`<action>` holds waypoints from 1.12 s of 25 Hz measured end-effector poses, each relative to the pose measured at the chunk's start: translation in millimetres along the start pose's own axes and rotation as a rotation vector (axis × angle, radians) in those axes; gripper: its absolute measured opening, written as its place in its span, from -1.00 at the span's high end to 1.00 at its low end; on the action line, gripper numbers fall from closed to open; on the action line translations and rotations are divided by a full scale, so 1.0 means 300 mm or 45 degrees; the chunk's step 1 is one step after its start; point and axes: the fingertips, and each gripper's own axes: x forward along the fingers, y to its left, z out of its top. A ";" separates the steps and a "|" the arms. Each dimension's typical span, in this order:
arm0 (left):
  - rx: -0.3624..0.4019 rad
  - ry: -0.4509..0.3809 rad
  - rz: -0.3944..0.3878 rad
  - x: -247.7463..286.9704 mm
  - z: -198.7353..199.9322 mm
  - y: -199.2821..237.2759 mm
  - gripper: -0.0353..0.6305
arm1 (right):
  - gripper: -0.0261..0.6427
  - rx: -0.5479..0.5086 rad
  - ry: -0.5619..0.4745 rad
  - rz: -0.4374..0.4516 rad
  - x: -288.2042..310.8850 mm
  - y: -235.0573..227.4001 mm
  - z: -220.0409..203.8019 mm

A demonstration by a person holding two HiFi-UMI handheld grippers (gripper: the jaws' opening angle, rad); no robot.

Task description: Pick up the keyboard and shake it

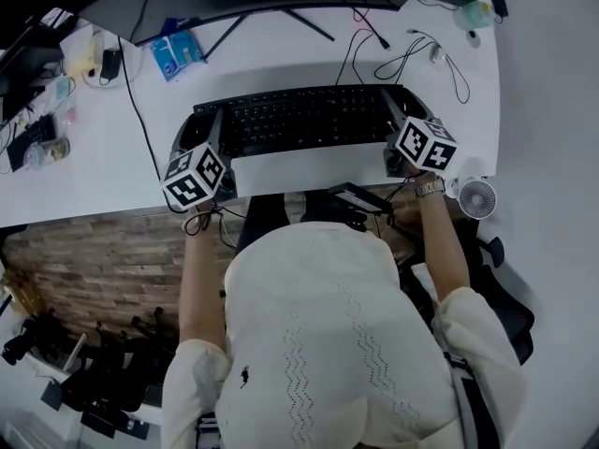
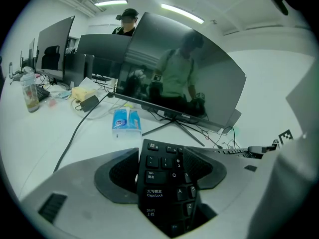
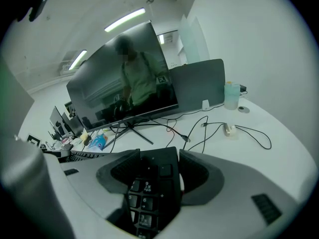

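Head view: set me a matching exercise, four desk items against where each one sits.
1. black keyboard
2. blue wipes packet
3. small white round fan
4. pale green container

A. desk's far right corner
B. beside the person's right wrist
C. clamped at its ends by the left gripper and right gripper
D. left of the monitor stand

Pairs: 1-C, 2-D, 3-B, 4-A

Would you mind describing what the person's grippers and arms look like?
Both the left gripper and right gripper are pale grey, with broad curved fingers lined by dark textured pads. Each carries a white cube with black square markers. The person wears a white top with short sleeves and a watch on the right wrist.
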 end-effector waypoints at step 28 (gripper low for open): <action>0.004 0.178 0.046 0.135 -0.189 0.133 0.10 | 0.23 0.086 0.161 -0.044 0.163 -0.044 -0.251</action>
